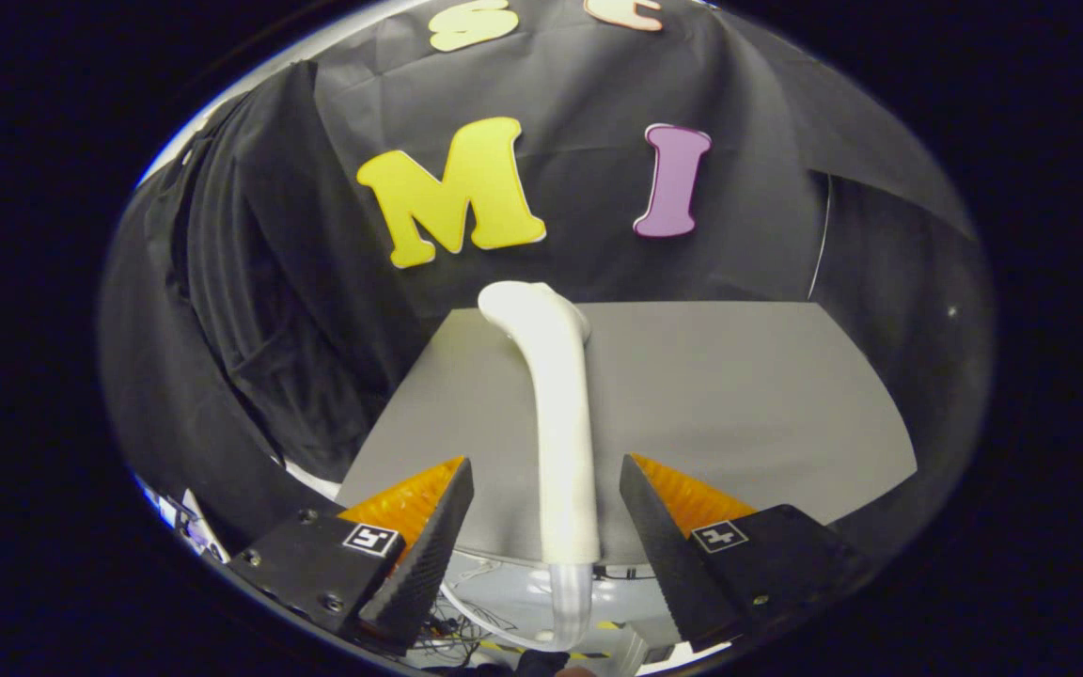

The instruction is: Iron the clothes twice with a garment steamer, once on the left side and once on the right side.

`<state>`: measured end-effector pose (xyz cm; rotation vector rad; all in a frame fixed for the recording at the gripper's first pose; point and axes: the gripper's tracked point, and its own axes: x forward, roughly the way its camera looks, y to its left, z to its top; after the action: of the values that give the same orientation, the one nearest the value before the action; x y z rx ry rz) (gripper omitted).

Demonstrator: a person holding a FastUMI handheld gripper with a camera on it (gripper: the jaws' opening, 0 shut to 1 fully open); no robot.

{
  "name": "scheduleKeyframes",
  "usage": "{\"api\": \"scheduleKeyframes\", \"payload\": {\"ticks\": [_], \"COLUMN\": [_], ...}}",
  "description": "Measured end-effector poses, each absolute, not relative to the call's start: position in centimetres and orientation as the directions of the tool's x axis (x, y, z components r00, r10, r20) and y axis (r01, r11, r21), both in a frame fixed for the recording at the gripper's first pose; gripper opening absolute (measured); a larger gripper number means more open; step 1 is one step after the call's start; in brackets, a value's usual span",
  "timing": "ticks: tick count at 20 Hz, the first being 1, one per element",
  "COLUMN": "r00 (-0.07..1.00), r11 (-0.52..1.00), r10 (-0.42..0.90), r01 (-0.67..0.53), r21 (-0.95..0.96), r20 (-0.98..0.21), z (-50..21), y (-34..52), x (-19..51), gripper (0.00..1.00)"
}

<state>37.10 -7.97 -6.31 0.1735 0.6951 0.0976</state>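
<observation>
Lighting was pretty even overall — soft and diffuse, seemingly from above, no hard shadows anywhere on the grey table. The white steamer was the brightest thing and looked slightly blown out along its handle, losing surface detail. The black cloth wall soaked up light, with folds on the side showing just as faint sheen. Heavy fisheye distortion — the table's edges bowed and everything curved toward the rim, where it also got dimmer and softer. The gripper fingers sat wide apart, either side of the steamer without touching it, reasonably sharp, though the clear hose below them was smeary.
</observation>
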Motion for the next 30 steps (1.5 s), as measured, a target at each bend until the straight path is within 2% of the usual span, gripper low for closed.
{"api": "scheduleKeyframes", "payload": {"ticks": [6, 14, 16, 17, 25, 30], "r00": [0.662, 0.628, 0.641, 0.648, 0.693, 0.701], "r11": [0.987, 0.996, 0.996, 0.995, 0.993, 0.99], "r10": [0.146, 0.086, 0.089, 0.085, 0.046, 0.057], "r01": [-0.044, -0.052, -0.038, -0.018, 0.044, 0.053], "r21": [0.157, 0.069, 0.085, 0.097, 0.105, 0.132], "r20": [-0.735, -0.773, -0.762, -0.757, -0.719, -0.711], "z": [-8.9, -9.6, -10.2, -9.6, -9.6, -9.6], "y": [-8.9, -9.5, -9.1, -9.1, -8.5, -7.3], "x": [38.2, 38.6, 38.9, 38.7, 38.0, 35.9], "gripper": [0.93, 0.71, 0.61, 0.4, 0.29, 0.28]}}
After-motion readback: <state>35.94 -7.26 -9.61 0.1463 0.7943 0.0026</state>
